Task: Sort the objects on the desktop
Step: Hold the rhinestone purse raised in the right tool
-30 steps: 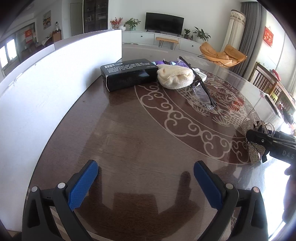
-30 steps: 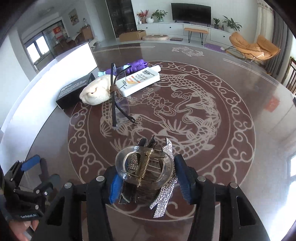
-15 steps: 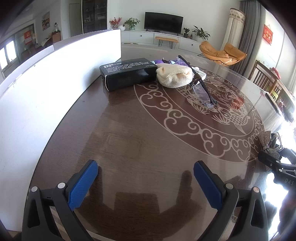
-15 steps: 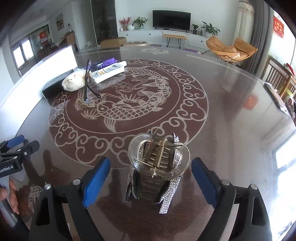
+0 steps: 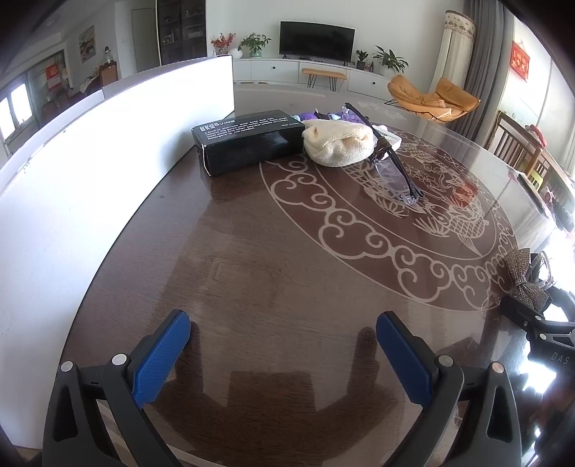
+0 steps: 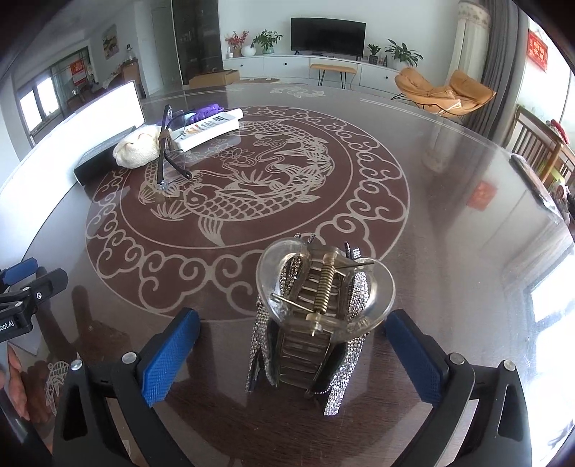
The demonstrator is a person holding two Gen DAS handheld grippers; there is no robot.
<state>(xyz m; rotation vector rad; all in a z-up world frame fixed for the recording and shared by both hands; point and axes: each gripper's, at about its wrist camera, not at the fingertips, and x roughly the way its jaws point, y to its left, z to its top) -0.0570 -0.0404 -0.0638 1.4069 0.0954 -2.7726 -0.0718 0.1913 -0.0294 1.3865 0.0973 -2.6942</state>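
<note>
TV [image 6: 327,35] & orange chair [image 6: 445,89] behind table [image 6: 449,201].

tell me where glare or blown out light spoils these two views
Left wrist view: the white board is overexposed to featureless white, and window glare washes out the table edge at far right. Right wrist view: bright window reflection bleaches the tabletop at lower right, beside the hair clip; fisheye bends both.
</note>
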